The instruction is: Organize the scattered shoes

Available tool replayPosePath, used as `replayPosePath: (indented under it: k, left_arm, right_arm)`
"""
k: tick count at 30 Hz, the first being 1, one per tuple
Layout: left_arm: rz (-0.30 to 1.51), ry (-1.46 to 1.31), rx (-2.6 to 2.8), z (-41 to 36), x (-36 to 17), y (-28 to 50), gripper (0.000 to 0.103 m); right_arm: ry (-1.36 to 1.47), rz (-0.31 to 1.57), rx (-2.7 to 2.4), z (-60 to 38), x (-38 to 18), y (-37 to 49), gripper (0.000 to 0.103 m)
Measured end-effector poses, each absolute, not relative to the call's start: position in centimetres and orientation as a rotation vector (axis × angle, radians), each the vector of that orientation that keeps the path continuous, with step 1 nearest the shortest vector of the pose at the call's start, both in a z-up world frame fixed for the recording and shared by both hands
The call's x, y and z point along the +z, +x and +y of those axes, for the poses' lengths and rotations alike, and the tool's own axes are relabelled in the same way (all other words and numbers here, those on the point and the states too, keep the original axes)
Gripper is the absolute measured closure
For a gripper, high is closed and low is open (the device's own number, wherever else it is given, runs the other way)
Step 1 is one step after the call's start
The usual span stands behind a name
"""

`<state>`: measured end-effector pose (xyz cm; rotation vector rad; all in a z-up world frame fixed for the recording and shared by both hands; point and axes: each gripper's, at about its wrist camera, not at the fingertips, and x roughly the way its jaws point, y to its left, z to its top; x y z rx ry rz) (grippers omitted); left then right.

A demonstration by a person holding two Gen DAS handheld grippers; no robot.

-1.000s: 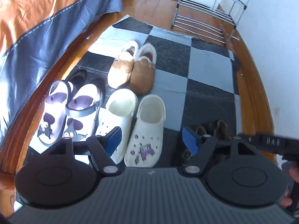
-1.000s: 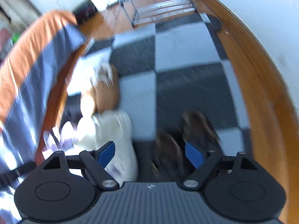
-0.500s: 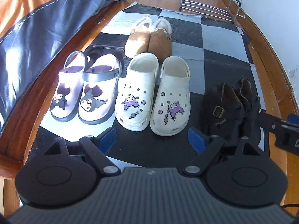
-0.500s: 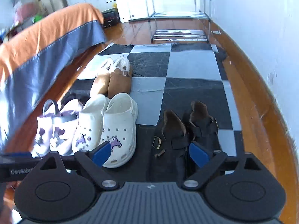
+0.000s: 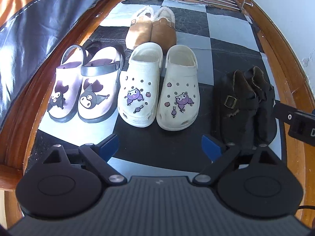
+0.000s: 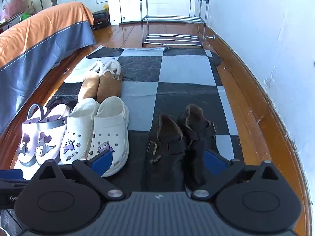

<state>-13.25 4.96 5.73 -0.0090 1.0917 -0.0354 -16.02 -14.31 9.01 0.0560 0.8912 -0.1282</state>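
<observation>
**Right wrist view: open jaws set over the dark pair**

Right wrist view, nearest: the right gripper (image 6: 158, 162) is seen spread wide, its jaws having just been opening, with nothing held. The dark suede shoes (image 6: 177, 147) lie directly ahead, partly between the blue pads (image 6: 213, 164) but not pressed by them. Their long axis runs near to far, toes toward the camera, so the jaws straddle the pair across its width. A judgement: the right hand is the nearer one for this pair.

In the left wrist view the left gripper (image 5: 160, 147) is likewise wide and empty, its jaws also just opened, hovering over bare mat (image 5: 226, 45). Just beyond it, the white clogs (image 5: 159, 86) stand side by side: smooth moulded foam, perforated, with purple charms. To their left the lilac clogs (image 5: 84, 84) are set, glossy, dark-soled. Farther off, the tan slippers (image 5: 151, 29) are found, soft suede with fleecy collars. Farthest, a metal shoe rack (image 6: 171, 29) stands against the wall.
</observation>
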Motion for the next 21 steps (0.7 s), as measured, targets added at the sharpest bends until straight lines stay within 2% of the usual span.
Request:
replayPosePath:
  k: [21]
  left_arm:
    - [1.125, 0.013, -0.045, 4.0, 4.7, -13.5, 0.004]
  right_arm:
    - [0.058, 0.941, -0.075, -13.7, 8.0, -15.9, 0.003]
